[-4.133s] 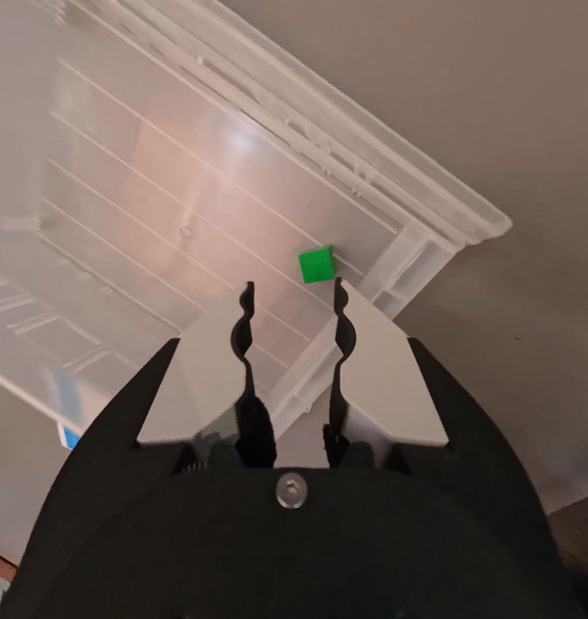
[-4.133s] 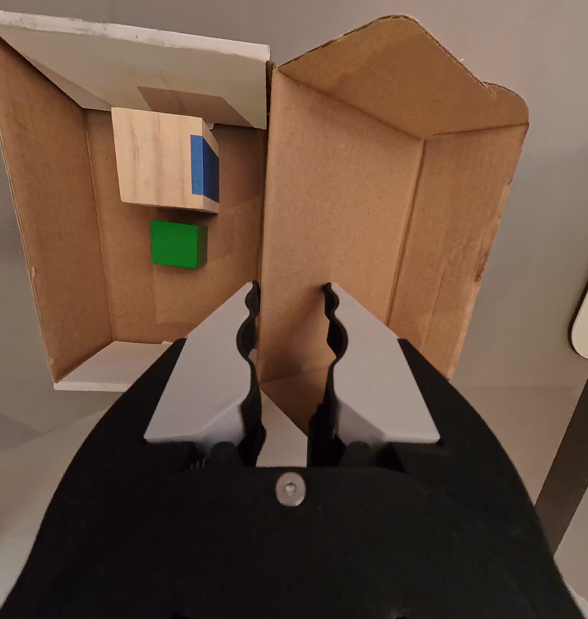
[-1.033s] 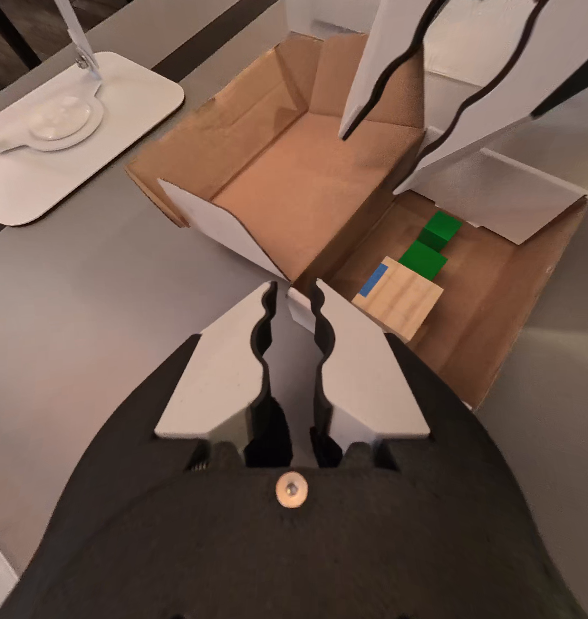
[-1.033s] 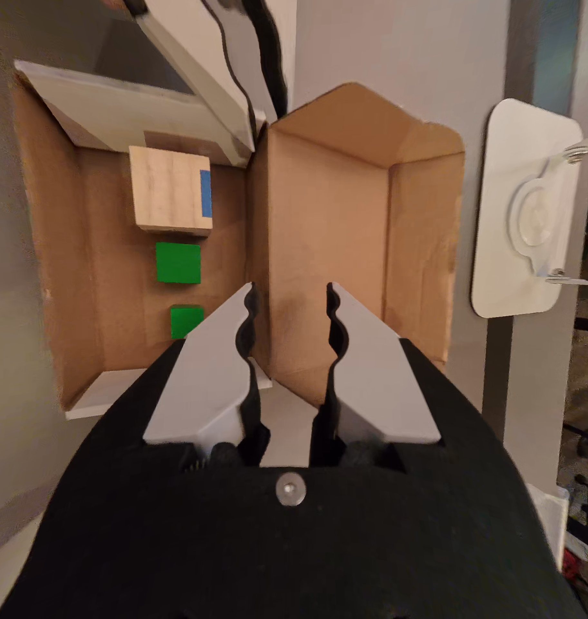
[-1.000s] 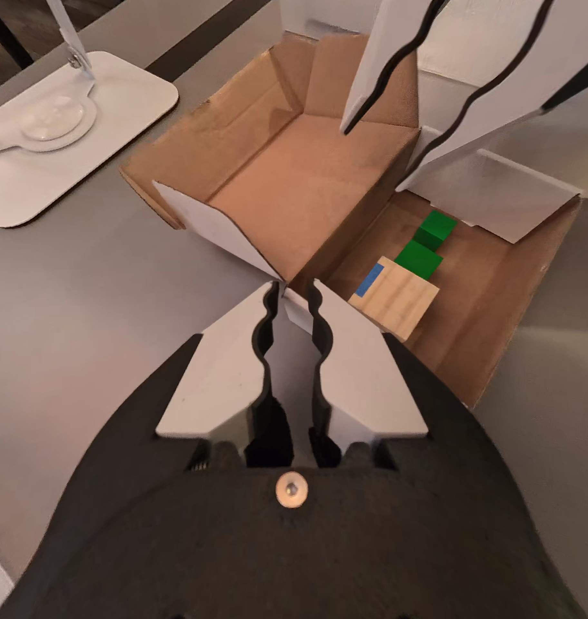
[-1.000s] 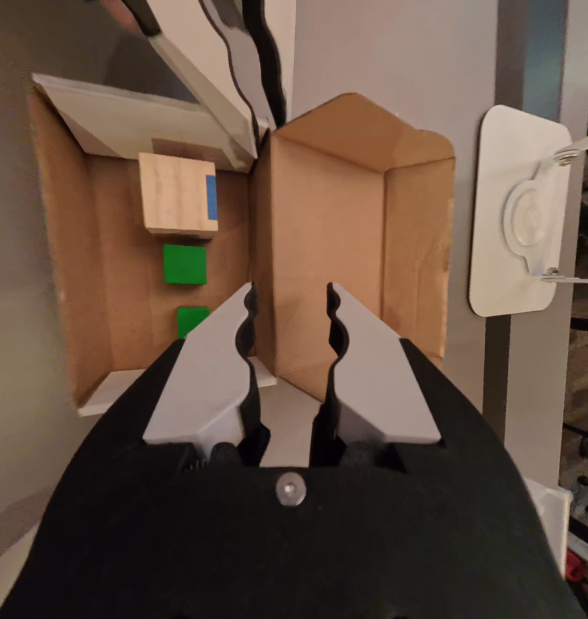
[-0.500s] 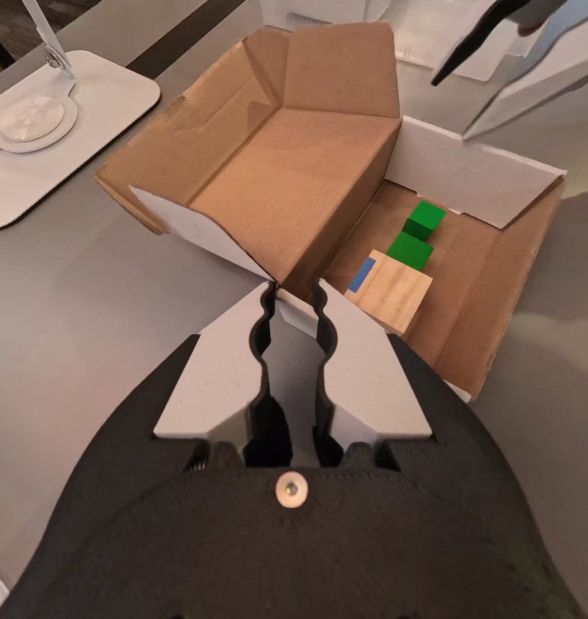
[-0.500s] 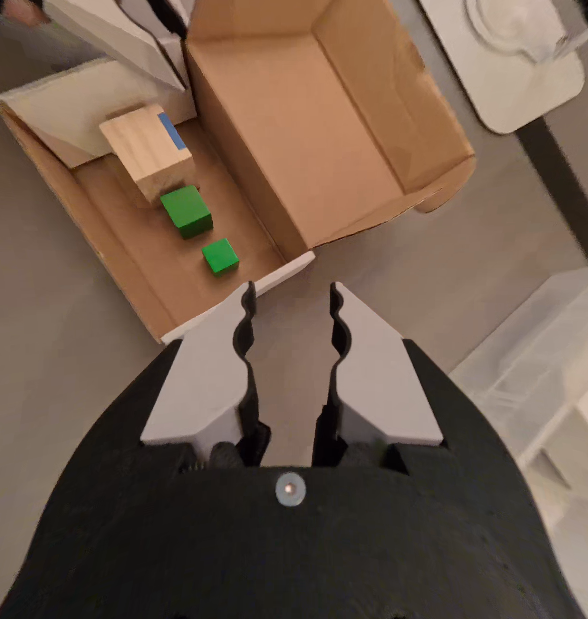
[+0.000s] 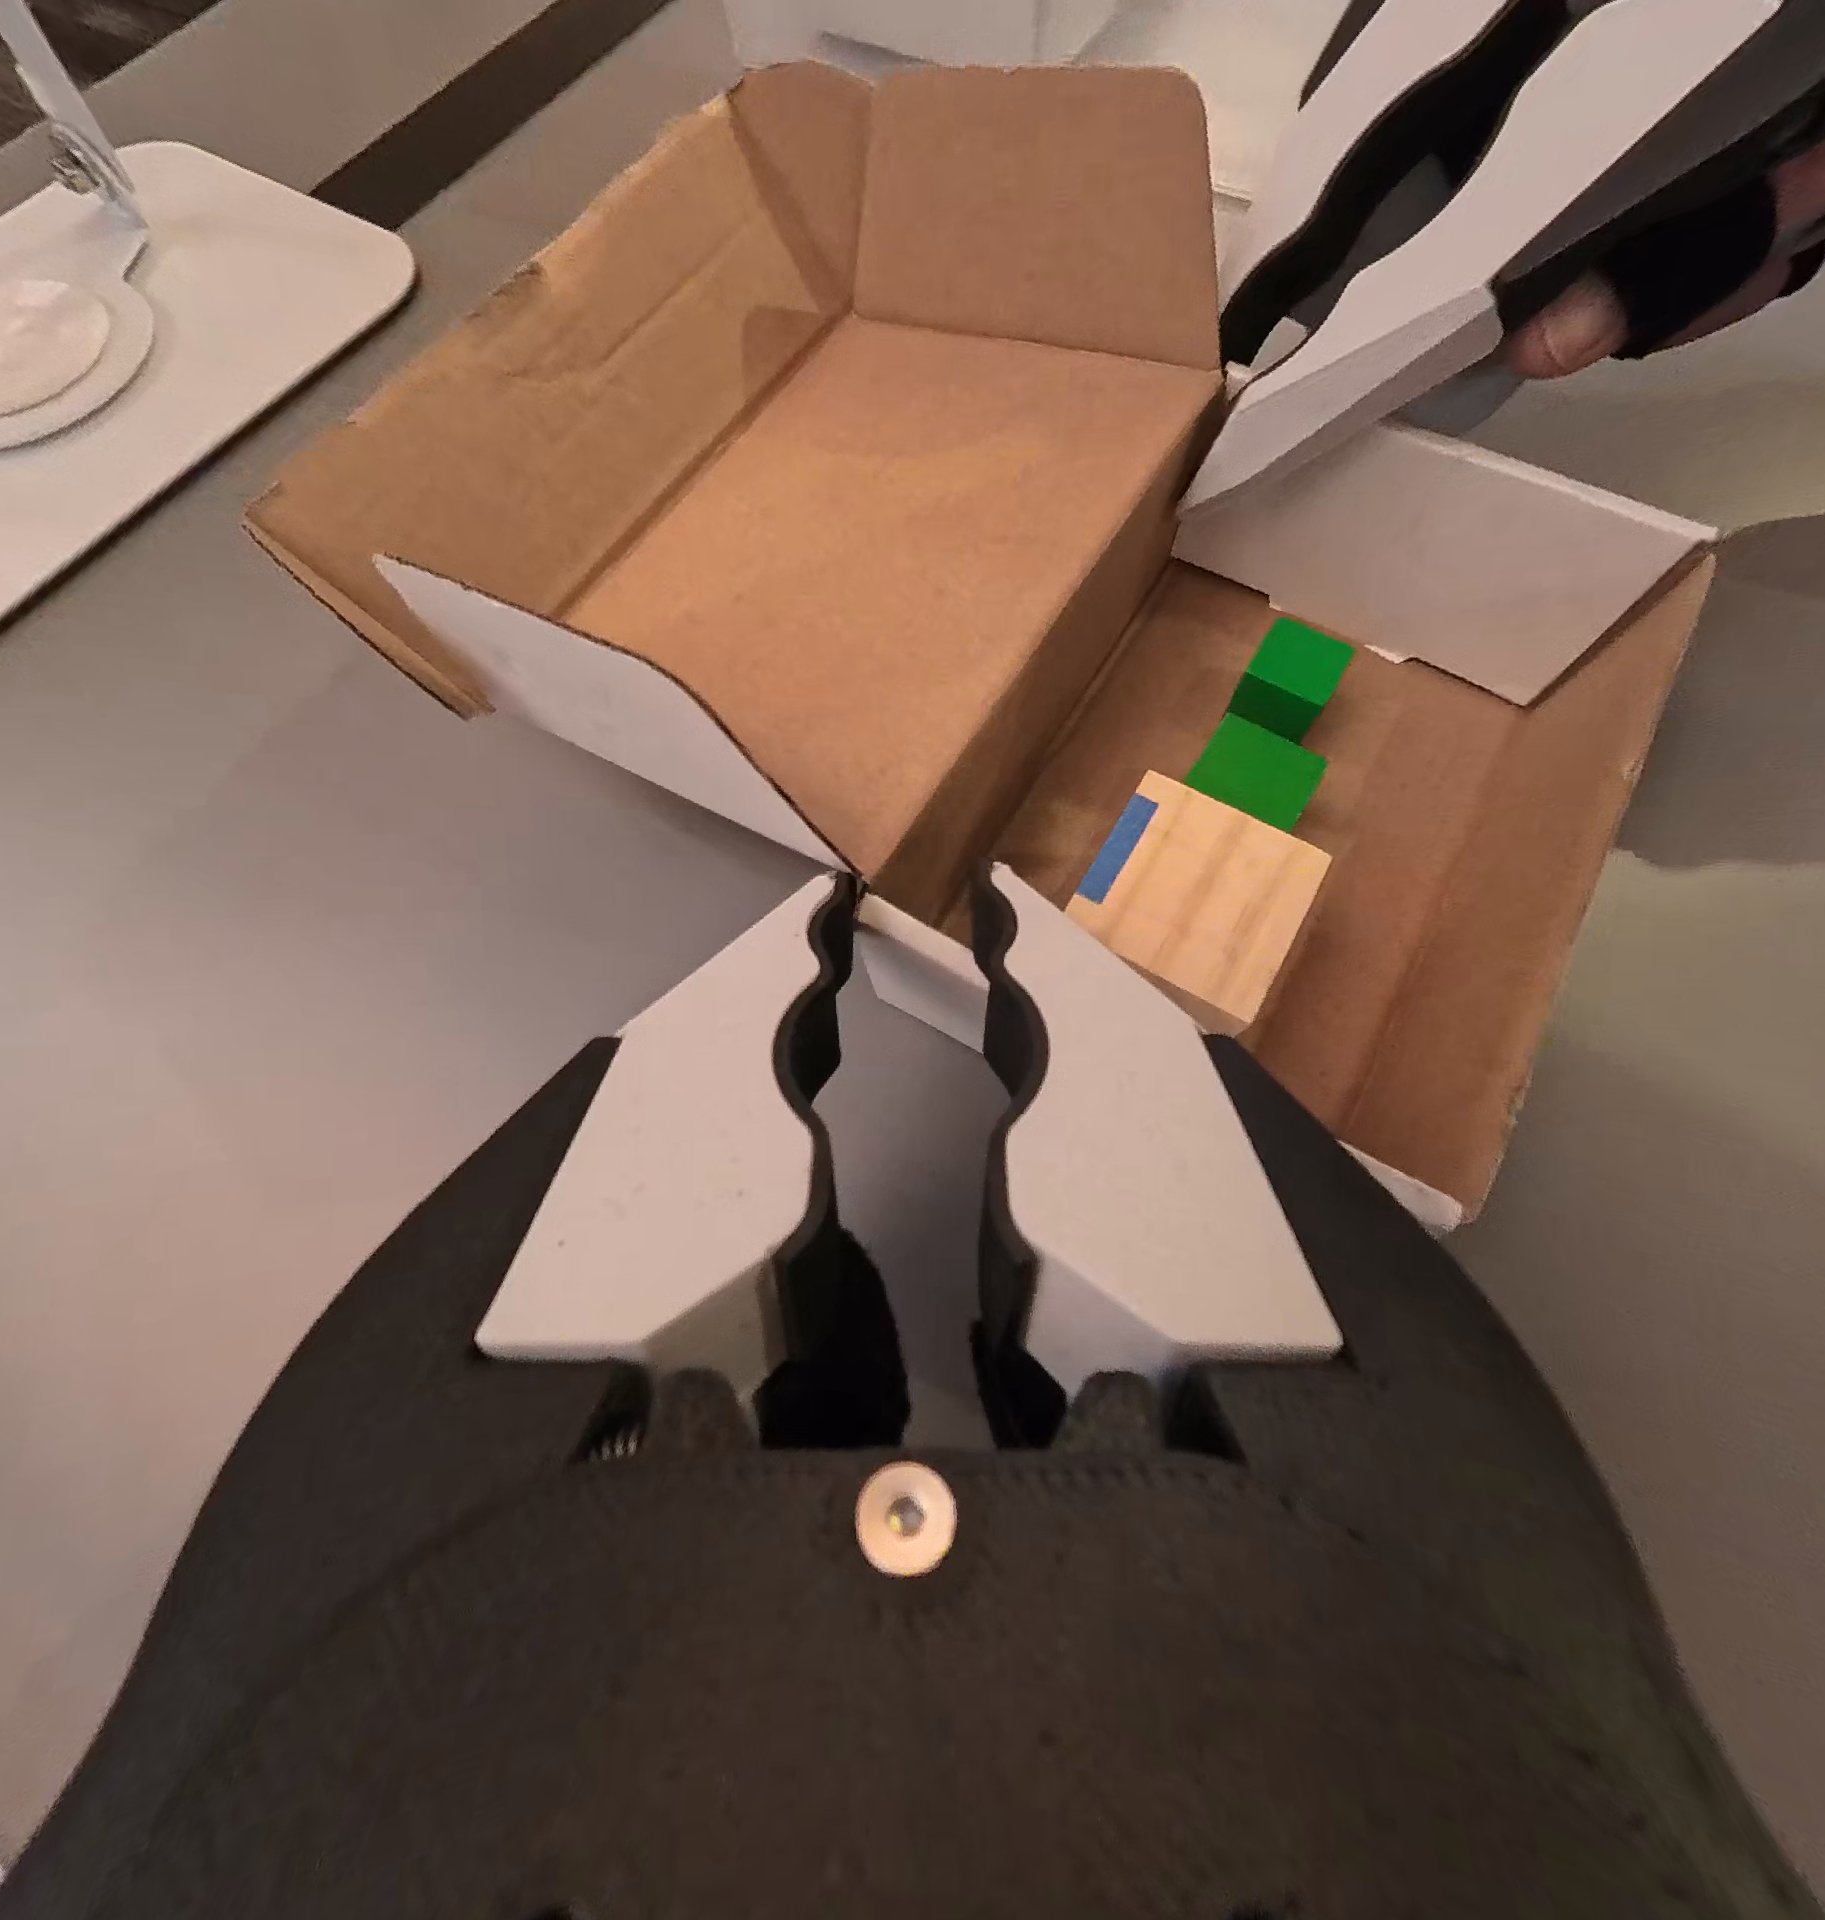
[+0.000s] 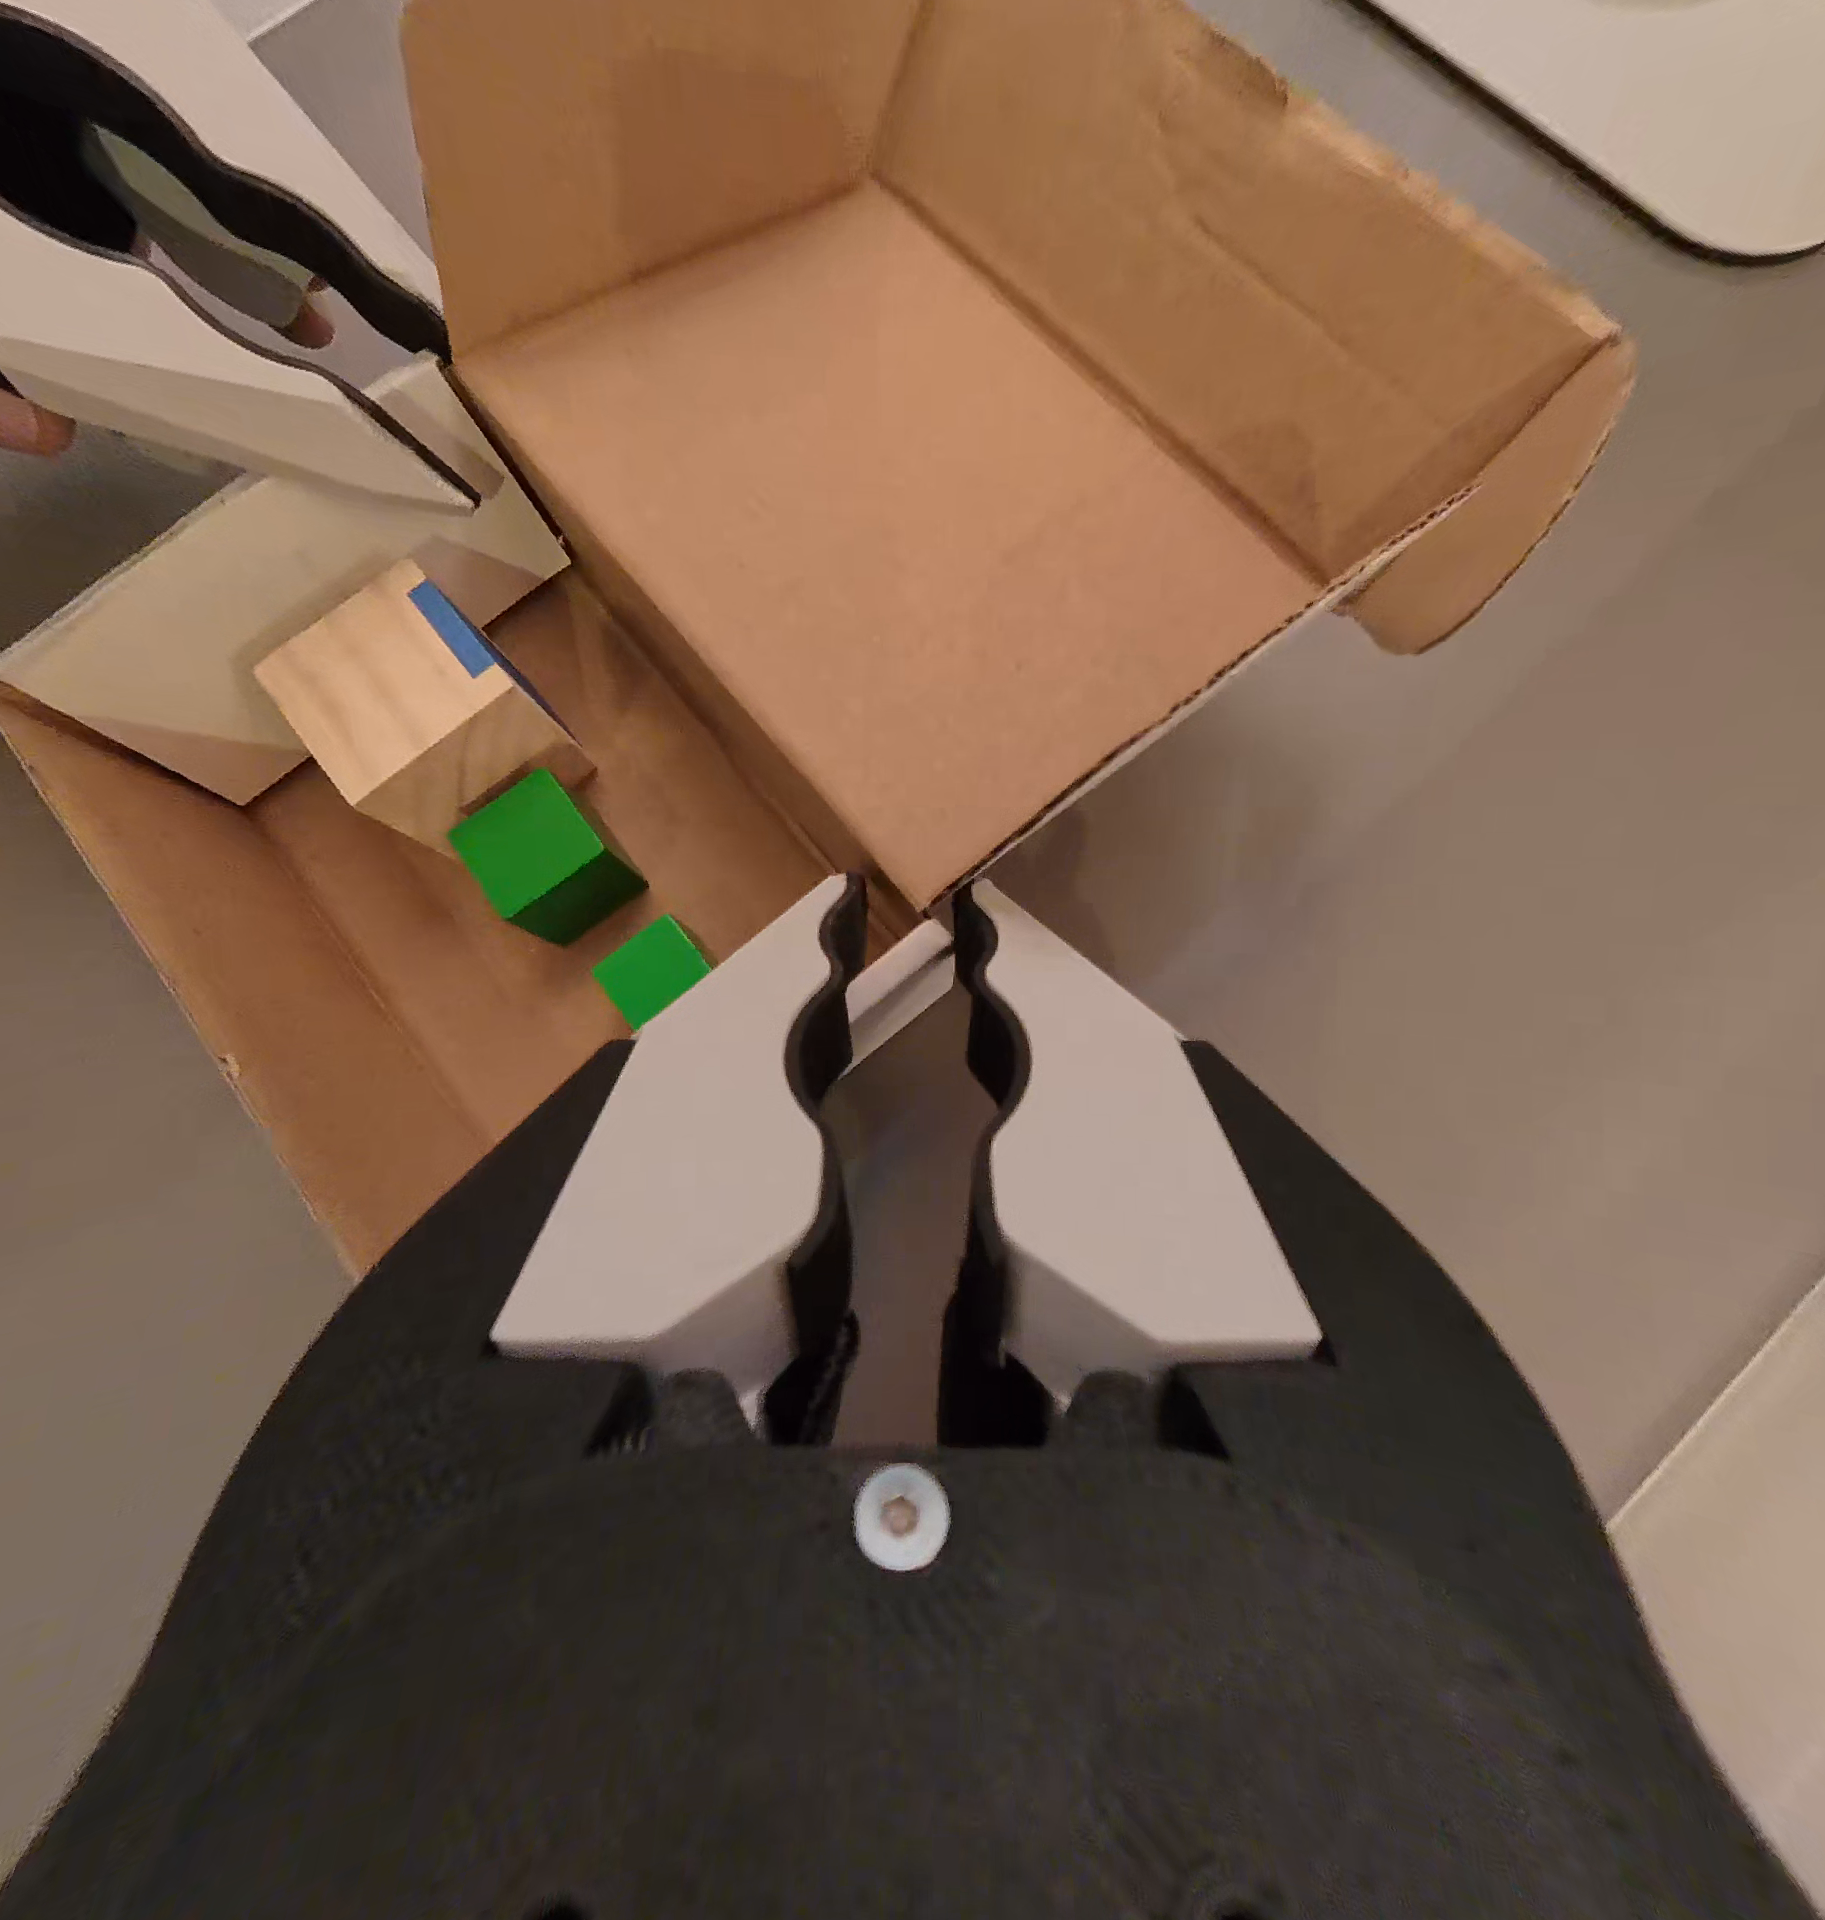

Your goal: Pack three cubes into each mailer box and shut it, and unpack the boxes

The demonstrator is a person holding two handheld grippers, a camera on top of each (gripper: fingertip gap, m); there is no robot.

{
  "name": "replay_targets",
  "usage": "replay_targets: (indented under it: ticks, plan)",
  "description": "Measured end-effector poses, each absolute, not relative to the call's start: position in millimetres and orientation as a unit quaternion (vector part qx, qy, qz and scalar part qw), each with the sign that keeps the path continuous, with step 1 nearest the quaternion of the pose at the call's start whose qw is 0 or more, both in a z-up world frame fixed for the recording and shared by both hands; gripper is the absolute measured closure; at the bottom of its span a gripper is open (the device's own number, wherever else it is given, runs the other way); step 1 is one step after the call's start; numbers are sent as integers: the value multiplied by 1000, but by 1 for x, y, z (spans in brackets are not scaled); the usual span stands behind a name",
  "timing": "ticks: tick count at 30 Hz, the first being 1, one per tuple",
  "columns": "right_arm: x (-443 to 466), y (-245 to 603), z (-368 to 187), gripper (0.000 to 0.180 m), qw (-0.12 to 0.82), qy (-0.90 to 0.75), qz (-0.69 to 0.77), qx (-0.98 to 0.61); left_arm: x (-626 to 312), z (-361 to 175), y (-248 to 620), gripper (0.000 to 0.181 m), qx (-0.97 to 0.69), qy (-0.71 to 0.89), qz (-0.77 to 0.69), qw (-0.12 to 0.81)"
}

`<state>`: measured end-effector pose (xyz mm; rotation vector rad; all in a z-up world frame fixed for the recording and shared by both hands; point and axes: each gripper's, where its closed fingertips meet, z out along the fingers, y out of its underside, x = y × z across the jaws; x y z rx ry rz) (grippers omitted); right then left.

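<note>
Both pairs of my jaws stand apart, gripping nothing. From my left gripper (image 9: 910, 896), its tips straddling the mailer box's near corner, the white stand base (image 9: 160, 343) lies at ten o'clock on the grey table (image 9: 264, 987). At twelve the mailer box (image 9: 866, 582) lies open, lid flap raised. At one o'clock sit the wooden cube (image 9: 1199, 904), the green cube (image 9: 1256, 771) and the smaller green cube (image 9: 1292, 665), in a row. My right gripper (image 10: 908, 899) straddles the opposite corner.
</note>
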<state>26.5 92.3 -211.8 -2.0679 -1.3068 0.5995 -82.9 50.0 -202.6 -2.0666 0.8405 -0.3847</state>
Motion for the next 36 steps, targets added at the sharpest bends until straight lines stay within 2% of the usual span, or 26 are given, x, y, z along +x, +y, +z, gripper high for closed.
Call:
replay_targets:
  ticks: [5, 10, 15, 23, 26, 30, 36]
  plan:
    - [32, 48, -211, 164, 320, -493, 250, -769, -77, -202, 9, 160, -820, 341, -169, 428]
    - [32, 30, -208, 165, 348, -493, 254, -756, -83, -194, -8, 156, -801, 323, -171, 475]
    - [31, 30, -207, 164, 355, -498, 262, -746, -97, -157, -1, 142, -762, 208, -318, 525]
    - [30, 30, -205, 165, 376, -504, 260, -732, -88, -162, 23, 114, -739, 109, -485, 454]
    - [30, 30, -205, 165, 379, -505, 260, -731, -76, -158, 22, 118, -719, 105, -549, 413]
    - [31, 31, -205, 165, 383, -508, 253, -729, -68, -155, 22, 119, -720, 137, -533, 422]
    - [33, 31, -205, 165, 392, -509, 251, -724, -57, -141, -5, 121, -684, 295, -412, 524]
